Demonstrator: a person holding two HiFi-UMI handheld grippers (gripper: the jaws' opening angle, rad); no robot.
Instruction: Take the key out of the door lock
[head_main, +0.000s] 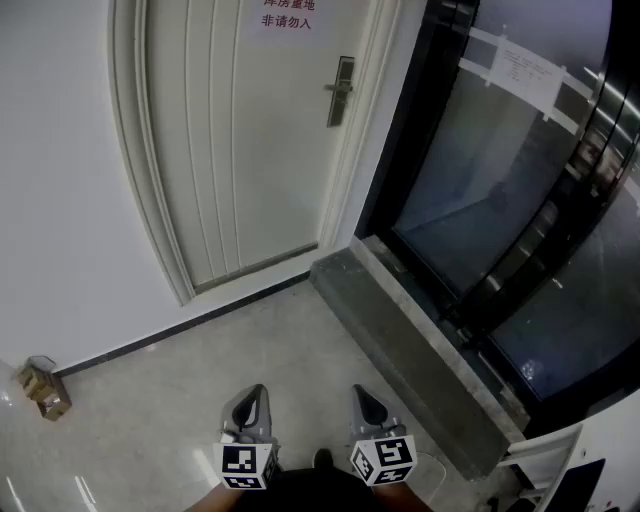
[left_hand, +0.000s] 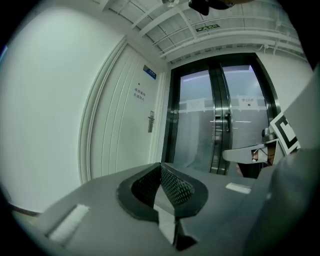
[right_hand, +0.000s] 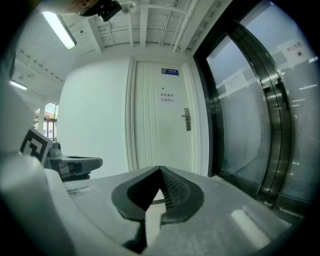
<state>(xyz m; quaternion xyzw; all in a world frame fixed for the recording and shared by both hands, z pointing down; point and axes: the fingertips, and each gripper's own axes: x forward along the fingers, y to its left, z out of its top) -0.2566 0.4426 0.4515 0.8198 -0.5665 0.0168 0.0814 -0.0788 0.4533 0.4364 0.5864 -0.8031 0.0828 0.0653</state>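
A white door (head_main: 240, 150) stands ahead, a few steps away, with a metal handle and lock plate (head_main: 340, 90) on its right side. The key is too small to make out in any view. My left gripper (head_main: 248, 405) and right gripper (head_main: 366, 402) hang side by side low over the floor, far from the door. Both are shut with nothing between the jaws. The left gripper (left_hand: 161, 167) sees the handle (left_hand: 150, 121) at a distance. So does the right gripper (right_hand: 160, 170), which faces the lock plate (right_hand: 187, 119) nearly head-on.
Dark-framed glass doors (head_main: 500, 180) fill the right side behind a raised grey stone sill (head_main: 410, 340). A small cardboard box (head_main: 42, 388) sits on the floor by the left wall. A red-lettered sign (head_main: 287, 15) hangs on the door.
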